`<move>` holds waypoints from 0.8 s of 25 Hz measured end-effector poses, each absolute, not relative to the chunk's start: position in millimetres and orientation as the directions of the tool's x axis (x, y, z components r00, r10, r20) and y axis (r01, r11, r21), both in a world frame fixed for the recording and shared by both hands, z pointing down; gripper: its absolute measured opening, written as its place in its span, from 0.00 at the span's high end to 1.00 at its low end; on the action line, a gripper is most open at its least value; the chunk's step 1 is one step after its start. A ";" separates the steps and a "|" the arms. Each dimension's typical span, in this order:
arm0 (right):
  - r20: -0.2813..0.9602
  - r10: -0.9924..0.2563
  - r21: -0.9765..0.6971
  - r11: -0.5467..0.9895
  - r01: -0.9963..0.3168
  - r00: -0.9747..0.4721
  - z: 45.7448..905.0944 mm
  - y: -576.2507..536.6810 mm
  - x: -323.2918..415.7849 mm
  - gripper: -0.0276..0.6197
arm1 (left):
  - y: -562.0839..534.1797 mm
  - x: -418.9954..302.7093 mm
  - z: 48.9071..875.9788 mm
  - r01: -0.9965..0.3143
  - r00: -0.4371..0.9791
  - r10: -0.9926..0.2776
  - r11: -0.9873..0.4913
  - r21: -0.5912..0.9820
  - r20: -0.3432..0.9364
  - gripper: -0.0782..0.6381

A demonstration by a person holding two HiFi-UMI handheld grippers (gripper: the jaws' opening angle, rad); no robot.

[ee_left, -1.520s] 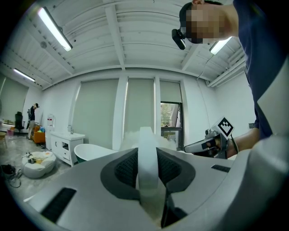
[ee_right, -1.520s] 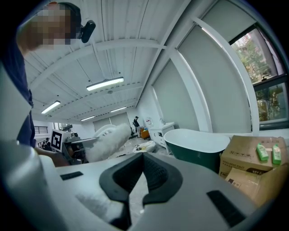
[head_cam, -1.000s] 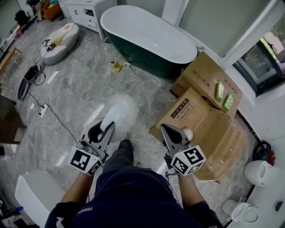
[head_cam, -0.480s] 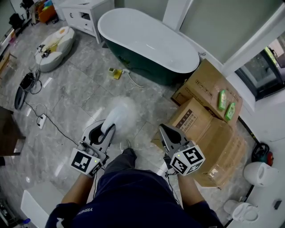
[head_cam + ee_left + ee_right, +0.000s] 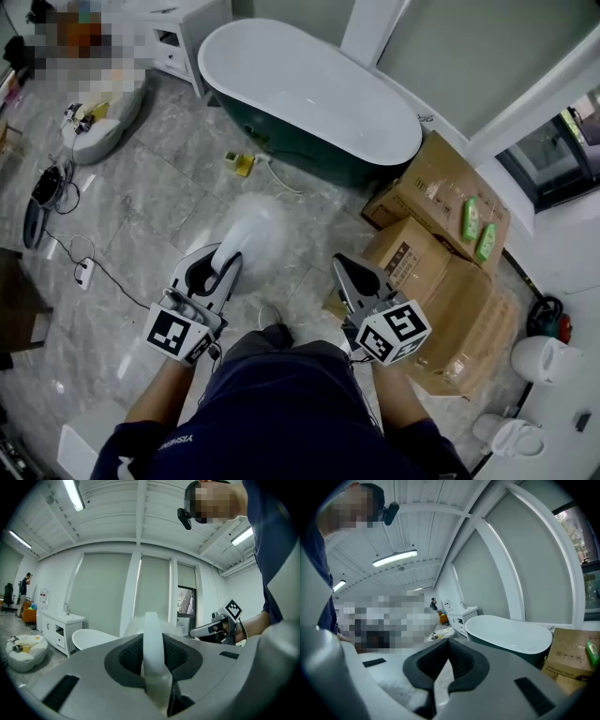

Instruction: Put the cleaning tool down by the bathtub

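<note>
A white fluffy duster (image 5: 253,230) sticks out forward from my left gripper (image 5: 222,263), which is shut on its white handle (image 5: 152,641); the tool is held above the grey marble floor. The dark green bathtub (image 5: 309,89) with a white inside stands ahead at the top of the head view, also seen low in the left gripper view as the bathtub (image 5: 91,640) and in the right gripper view as the bathtub (image 5: 511,634). My right gripper (image 5: 344,273) hangs beside the left one, shut with nothing in it, its jaws meeting in the right gripper view (image 5: 440,679).
Cardboard boxes (image 5: 441,253) with two green bottles (image 5: 473,225) sit right of the tub. A small yellow object (image 5: 242,164) and a hose lie at the tub's foot. A white cabinet (image 5: 173,37), a cushion (image 5: 98,117) and cables (image 5: 84,272) are at the left.
The person has stepped forward, so the floor and tub have shifted slightly in the head view. Both grippers keep their pose, the duster still in the left one.
</note>
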State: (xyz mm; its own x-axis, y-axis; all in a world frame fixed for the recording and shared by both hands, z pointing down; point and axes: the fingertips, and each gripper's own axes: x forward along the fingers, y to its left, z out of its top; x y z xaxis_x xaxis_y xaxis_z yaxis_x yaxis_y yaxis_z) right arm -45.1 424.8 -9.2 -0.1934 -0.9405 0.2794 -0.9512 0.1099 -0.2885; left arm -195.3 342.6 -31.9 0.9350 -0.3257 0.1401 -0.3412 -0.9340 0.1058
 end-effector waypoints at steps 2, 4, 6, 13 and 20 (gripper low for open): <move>0.282 -0.941 -0.284 0.106 -0.953 -0.189 -10.5 413.6 -46.0 0.95 | 330.3 -196.4 -33.1 -0.342 0.936 -0.328 -0.933 0.108 0.131 0.74; 0.281 -0.941 -0.279 0.107 -0.954 -0.188 -12.8 403.3 -45.4 0.95 | 319.6 -195.9 -35.2 -0.341 0.937 -0.329 -0.934 0.106 0.120 0.74; 0.275 -0.942 -0.272 0.116 -0.955 -0.192 -15.6 392.8 -45.6 0.95 | 309.8 -196.2 -37.0 -0.343 0.937 -0.332 -0.933 0.107 0.113 0.74; 0.274 -0.943 -0.273 0.111 -0.956 -0.188 -13.7 367.4 -33.2 0.95 | 281.4 -191.4 -37.5 -0.358 0.931 -0.347 -0.927 0.113 0.110 0.74; 0.273 -0.941 -0.283 0.121 -0.952 -0.200 -6.2 334.3 -10.5 0.95 | 249.4 -173.5 -36.2 -0.383 0.922 -0.371 -0.917 0.111 0.114 0.74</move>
